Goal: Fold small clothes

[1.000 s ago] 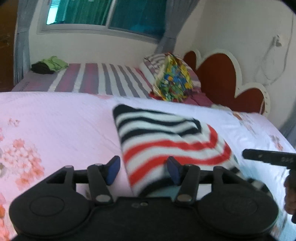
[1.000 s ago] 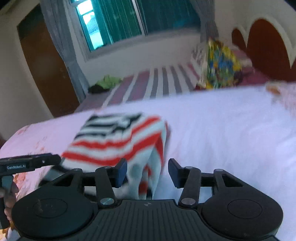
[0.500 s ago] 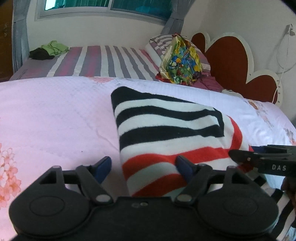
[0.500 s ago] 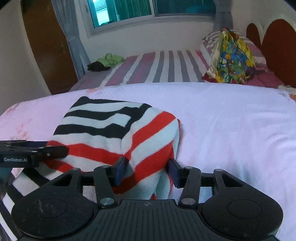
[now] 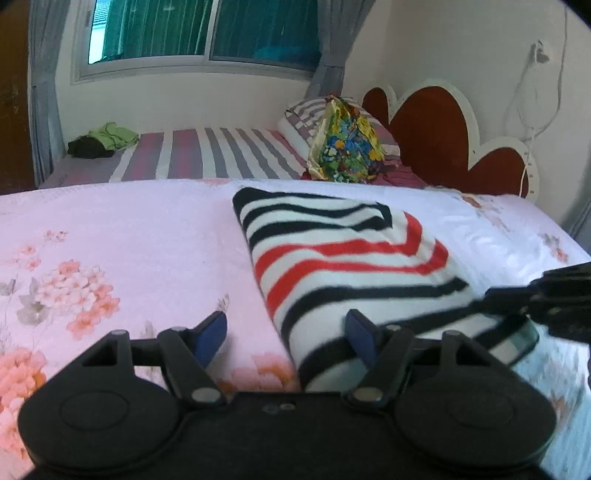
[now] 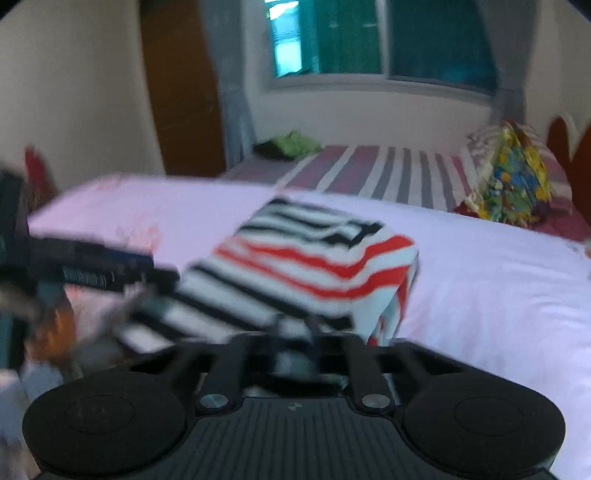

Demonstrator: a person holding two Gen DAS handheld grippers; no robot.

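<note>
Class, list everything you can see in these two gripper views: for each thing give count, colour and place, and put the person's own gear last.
jumper: one, striped black, white and red, folded on the near bed.
near bed: one, pale pink sheet with floral print, foreground.
far bed: one, purple, grey and white stripes, under the window.
pillow: one, striped, head of the far bed.
bag: one, multicoloured and shiny, against the pillow.
clothes pile: one, green and black, foot of the far bed.
headboard: one, dark red with white trim, right wall.
window: one, teal glass, grey curtains.
left hand-held gripper: one, black, blue pads, open astride the jumper's near edge.
right hand-held gripper: one, black, has just closed on the jumper's near edge; blurred.
</note>
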